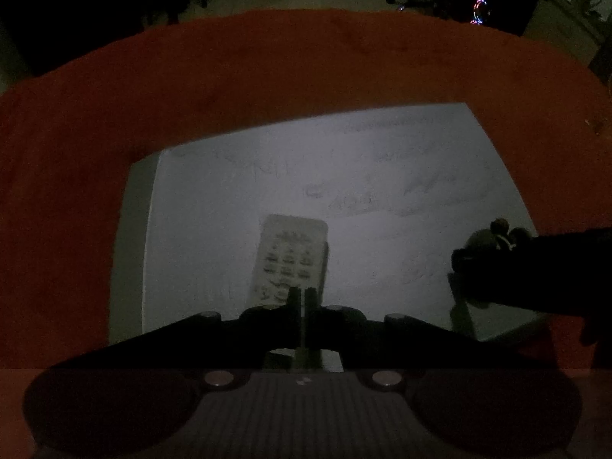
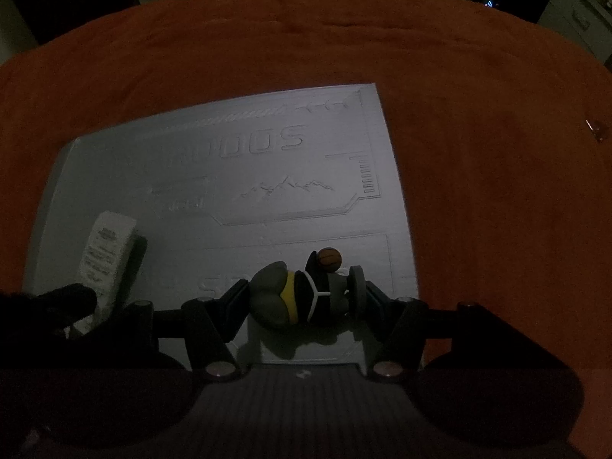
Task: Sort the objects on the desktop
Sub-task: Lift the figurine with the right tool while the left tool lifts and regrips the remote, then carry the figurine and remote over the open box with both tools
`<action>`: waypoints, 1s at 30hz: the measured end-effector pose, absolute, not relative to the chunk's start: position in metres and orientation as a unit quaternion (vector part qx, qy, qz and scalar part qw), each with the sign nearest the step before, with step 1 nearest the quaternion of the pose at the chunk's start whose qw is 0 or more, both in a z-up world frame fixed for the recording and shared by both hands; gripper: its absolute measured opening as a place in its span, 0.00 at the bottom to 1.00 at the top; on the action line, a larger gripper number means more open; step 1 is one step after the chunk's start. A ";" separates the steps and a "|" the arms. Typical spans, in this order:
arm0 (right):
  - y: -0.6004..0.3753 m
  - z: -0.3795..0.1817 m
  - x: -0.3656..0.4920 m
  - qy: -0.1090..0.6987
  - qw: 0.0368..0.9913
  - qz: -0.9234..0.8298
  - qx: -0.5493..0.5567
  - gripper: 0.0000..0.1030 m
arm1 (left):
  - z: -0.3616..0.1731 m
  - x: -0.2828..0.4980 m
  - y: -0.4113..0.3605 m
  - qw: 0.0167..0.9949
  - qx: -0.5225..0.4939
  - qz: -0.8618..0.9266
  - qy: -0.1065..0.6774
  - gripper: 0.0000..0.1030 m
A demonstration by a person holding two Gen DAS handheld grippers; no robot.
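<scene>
A white remote control [image 1: 292, 256] lies on a grey embossed board [image 1: 214, 206]. My left gripper [image 1: 304, 294] is shut, fingers together at the remote's near end; whether it pinches the remote is unclear. In the right wrist view the remote [image 2: 105, 256] lies at the board's [image 2: 267, 160] left side. My right gripper [image 2: 306, 298] is shut on a small figurine [image 2: 290, 298] with grey head, yellow collar and dark body, lying sideways just above the board. It carries a little basketball [image 2: 329, 258]. The right gripper with the figurine also shows in the left wrist view [image 1: 493, 244].
An orange cloth [image 2: 478, 134] covers the table around the board. A small object [image 2: 596, 128] lies on the cloth at far right. Dark furniture and a glowing device [image 1: 480, 11] stand beyond the table's far edge. The scene is dim.
</scene>
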State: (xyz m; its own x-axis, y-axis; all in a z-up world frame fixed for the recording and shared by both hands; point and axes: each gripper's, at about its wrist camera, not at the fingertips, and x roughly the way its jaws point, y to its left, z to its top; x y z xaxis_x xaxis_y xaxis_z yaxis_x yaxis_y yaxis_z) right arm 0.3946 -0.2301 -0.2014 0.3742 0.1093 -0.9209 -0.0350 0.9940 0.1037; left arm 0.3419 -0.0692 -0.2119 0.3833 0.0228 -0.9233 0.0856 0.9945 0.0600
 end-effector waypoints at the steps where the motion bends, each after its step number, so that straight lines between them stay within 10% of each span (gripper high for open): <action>1: -0.229 -0.201 0.395 0.558 0.828 0.044 0.033 0.62 | -0.214 0.344 -0.071 0.825 0.053 -0.023 0.562 0.02; 5: -0.228 -0.200 0.395 0.559 0.827 0.046 0.031 0.62 | -0.219 0.346 -0.075 0.826 0.090 -0.009 0.556 0.09; 7: -0.229 -0.199 0.394 0.559 0.827 0.047 0.032 0.62 | -0.220 0.347 -0.077 0.823 0.107 -0.019 0.558 0.33; 8: -0.229 -0.199 0.394 0.560 0.827 0.048 0.031 0.62 | -0.221 0.349 -0.077 0.821 0.117 -0.021 0.559 0.61; 12: -0.230 -0.197 0.392 0.560 0.827 0.047 0.030 0.63 | -0.224 0.359 -0.078 0.805 0.116 -0.031 0.581 0.71; 16: -0.232 -0.196 0.389 0.561 0.826 0.050 0.030 0.63 | -0.234 0.367 -0.076 0.773 0.100 -0.050 0.624 0.59; 19: -0.233 -0.197 0.389 0.562 0.825 0.050 0.035 0.63 | -0.237 0.372 -0.069 0.778 0.078 -0.047 0.622 0.29; 30: -0.239 -0.196 0.391 0.563 0.823 0.051 0.049 0.62 | -0.221 0.359 -0.068 0.810 0.061 -0.069 0.579 0.14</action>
State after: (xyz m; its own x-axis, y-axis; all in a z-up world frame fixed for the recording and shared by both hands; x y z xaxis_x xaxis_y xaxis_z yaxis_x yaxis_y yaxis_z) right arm 0.3909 -0.2393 -0.1956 0.3608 0.1397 -0.9221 -0.0283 0.9899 0.1389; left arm 0.3593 -0.0679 -0.2206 0.3210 -0.0419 -0.9461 0.1827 0.9830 0.0184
